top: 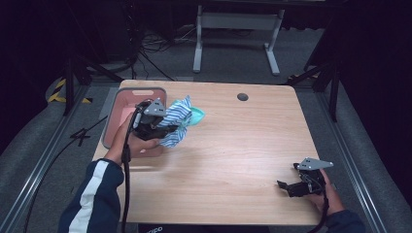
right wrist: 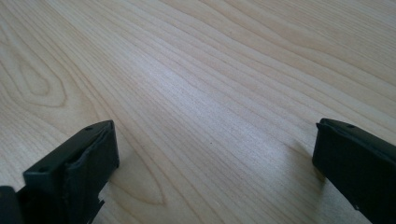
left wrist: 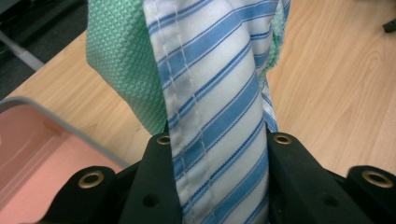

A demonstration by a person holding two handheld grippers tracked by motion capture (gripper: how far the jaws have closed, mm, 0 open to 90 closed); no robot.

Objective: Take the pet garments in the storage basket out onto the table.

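While my right gripper (top: 287, 186) rests wide open on the table (top: 233, 145), my left gripper (left wrist: 219, 140) clamps the striped cloth (left wrist: 215, 93).

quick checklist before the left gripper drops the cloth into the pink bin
1. Grip on cloth: left gripper is shut on the striped cloth: ok.
2. Green cloth hangs bunched with the striped one; whether it is clamped too: cannot tell.
3. Cloth over the pink bin: the bundle hangs beside the bin's right edge, over the table: not ok.
4. Bin has room: the visible part of its inside looks empty: ok.
5. Right gripper out of the way: open, near the table's right front corner: ok.
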